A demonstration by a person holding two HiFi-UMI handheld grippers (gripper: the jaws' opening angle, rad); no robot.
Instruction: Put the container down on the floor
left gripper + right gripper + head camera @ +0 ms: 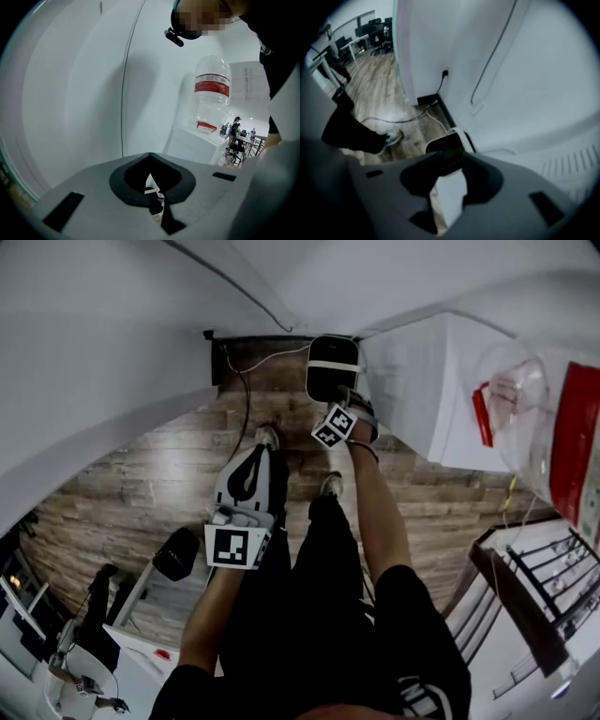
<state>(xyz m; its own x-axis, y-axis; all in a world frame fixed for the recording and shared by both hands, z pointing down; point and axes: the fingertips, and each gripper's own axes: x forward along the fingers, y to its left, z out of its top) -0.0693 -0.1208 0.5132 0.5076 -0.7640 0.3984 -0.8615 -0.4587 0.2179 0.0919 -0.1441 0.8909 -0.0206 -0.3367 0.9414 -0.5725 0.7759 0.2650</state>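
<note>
Black container [333,371] with a white rim is low over the wood floor [159,474], just beside the white cabinet [441,390]; floor contact unclear. Right gripper [343,399] jaws clamp its rim. Left gripper [258,454] jaws closed, empty, further from the cabinet.

The person is wearing a black short-sleeved top [422,634] with white print, black trousers [319,568] and pale sneakers [267,437] — one is showing just beyond the left hand-held gripper [260,451]. That hand-held gripper is showing a light grey shell with a black teardrop opening; behind it a cube [234,546] is carrying a black-and-white square marker. The right hand-held gripper [337,401] is bearing a matching cube [335,425] — a dark strap [364,420] is sitting just behind it.
</note>
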